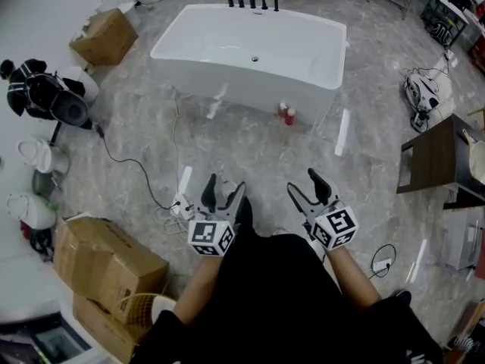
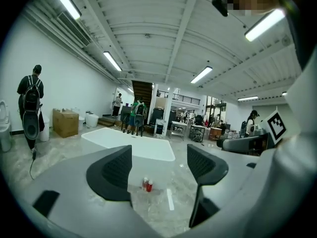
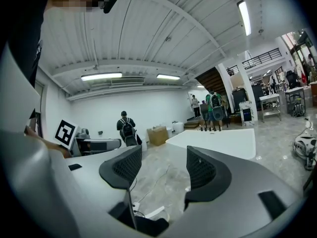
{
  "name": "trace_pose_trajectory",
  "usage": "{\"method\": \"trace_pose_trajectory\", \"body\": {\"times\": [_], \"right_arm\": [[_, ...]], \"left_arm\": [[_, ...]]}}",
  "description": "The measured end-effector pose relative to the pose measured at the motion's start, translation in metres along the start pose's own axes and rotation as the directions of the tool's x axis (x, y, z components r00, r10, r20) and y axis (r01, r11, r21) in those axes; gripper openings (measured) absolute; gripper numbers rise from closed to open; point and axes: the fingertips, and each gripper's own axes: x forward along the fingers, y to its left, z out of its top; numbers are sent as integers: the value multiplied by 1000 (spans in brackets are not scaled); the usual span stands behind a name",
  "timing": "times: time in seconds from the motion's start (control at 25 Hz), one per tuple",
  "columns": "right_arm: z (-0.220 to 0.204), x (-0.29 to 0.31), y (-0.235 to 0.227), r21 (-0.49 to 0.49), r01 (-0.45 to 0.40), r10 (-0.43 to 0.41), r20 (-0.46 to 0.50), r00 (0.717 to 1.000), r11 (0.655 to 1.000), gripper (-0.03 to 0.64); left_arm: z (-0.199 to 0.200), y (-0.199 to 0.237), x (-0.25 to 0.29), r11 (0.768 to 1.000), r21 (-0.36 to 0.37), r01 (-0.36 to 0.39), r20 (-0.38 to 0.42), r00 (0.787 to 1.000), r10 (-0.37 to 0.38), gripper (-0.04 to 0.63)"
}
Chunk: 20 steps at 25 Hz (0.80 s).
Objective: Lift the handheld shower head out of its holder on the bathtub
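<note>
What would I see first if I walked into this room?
A big white bathtub stands on the grey floor, with two small red bottles beside its near wall. Nearer, the left gripper and right gripper are open and empty.

We see the bathtub top centre in head view: white, freestanding, rectangular w/ rounded corners, standing level on the grey marbled floor. It has a small round drain mid-basin. On its far rim a short row of black fittings stands upright, approx. five posts, one taller & arched. The shower head & holder should be among them, but they're too small for us to tell which. In the left gripper view the tub is a low white slab, fittings not made out. Same in the right gripper view.
</note>
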Motion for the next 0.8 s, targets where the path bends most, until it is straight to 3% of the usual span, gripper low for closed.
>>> {"method": "trace_pose_trajectory", "body": {"times": [0.16,0.36,0.6,0.8], "right_arm": [[-5,30,5,-1,-4,4,-31,1000,1000,252],[6,85,-10,-34,20,-20,-21,1000,999,252],[43,194,-38,-75,70,-72,-29,997,995,252],[68,287,-49,-108,43,-52,-86,995,993,252]], "left_arm": [[1,35,14,999,-39,-5,6,1000,5,322],[20,92,53,999,-32,24,29,999,-23,322],[62,165,145,994,-42,103,57,993,-100,322],[91,213,225,985,-61,161,63,986,-157,322]]}}
